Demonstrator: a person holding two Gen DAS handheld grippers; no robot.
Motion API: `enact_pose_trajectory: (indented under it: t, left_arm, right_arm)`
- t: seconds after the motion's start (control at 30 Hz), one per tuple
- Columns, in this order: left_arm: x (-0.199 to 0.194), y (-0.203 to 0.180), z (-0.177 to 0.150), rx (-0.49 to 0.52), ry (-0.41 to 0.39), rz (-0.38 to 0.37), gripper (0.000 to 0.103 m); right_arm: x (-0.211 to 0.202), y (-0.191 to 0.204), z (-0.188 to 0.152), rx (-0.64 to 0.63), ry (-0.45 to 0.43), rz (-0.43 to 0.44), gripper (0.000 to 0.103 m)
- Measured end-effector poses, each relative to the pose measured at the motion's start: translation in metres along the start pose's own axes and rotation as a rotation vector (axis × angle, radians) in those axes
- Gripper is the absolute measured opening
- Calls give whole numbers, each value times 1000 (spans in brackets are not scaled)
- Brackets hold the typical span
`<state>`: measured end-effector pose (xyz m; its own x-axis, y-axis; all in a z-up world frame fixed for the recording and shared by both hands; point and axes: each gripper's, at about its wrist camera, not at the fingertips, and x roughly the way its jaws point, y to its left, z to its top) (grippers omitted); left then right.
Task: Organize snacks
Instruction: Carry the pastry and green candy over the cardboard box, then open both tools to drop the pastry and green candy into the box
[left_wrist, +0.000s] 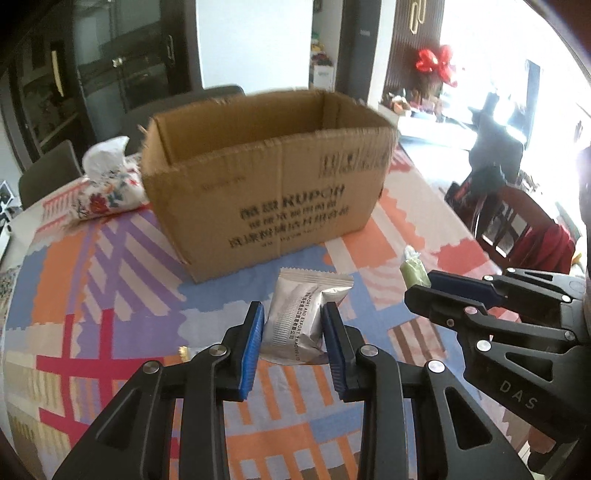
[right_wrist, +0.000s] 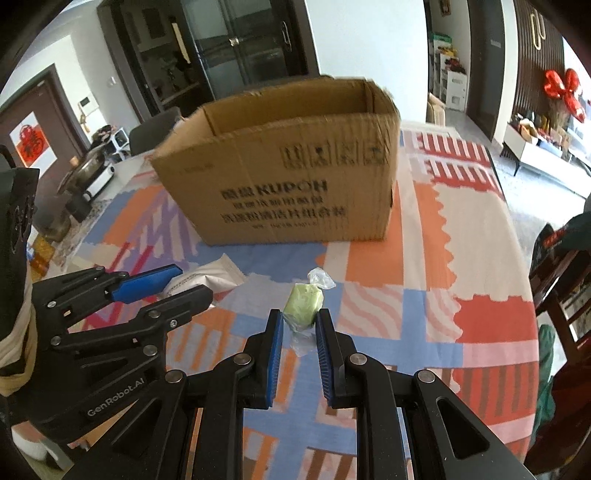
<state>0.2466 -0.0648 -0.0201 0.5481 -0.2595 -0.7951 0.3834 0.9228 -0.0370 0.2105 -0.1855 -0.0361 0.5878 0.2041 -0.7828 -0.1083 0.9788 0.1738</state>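
Observation:
An open brown cardboard box (left_wrist: 266, 192) stands on the patterned tablecloth; it also shows in the right wrist view (right_wrist: 288, 177). My left gripper (left_wrist: 293, 308) is shut on a silver foil snack packet (left_wrist: 299, 317), held just above the cloth in front of the box. The packet also shows in the right wrist view (right_wrist: 207, 277). My right gripper (right_wrist: 299, 314) is shut on a green candy in clear wrap (right_wrist: 303, 304), to the right of the left gripper. The candy (left_wrist: 415, 271) and right gripper (left_wrist: 432, 284) show in the left wrist view.
A floral tissue pack (left_wrist: 107, 184) lies left of the box. A small gold-wrapped item (left_wrist: 183, 351) lies on the cloth (right_wrist: 461, 240) near my left fingers. Chairs (left_wrist: 517, 229) stand at the table's right side and far edge.

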Motion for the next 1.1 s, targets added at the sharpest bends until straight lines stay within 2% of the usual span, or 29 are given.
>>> enact_pose_trajectory:
  t: [0.27, 0.6, 0.83, 1.1]
  left_arm:
    - [-38, 11, 22, -44, -68, 28, 32]
    - [-69, 14, 53, -32, -162, 75, 32]
    - [-64, 22, 82, -28, -181, 101, 32]
    - [-47, 36, 114, -47, -157, 113, 32]
  right_arm:
    - [-32, 12, 23, -39, -89, 1, 20]
    - [-57, 21, 58, -87, -168, 0, 20]
    - [-56, 20, 89, -93, -191, 8, 20]
    - [-32, 12, 127, -96, -154, 28, 20]
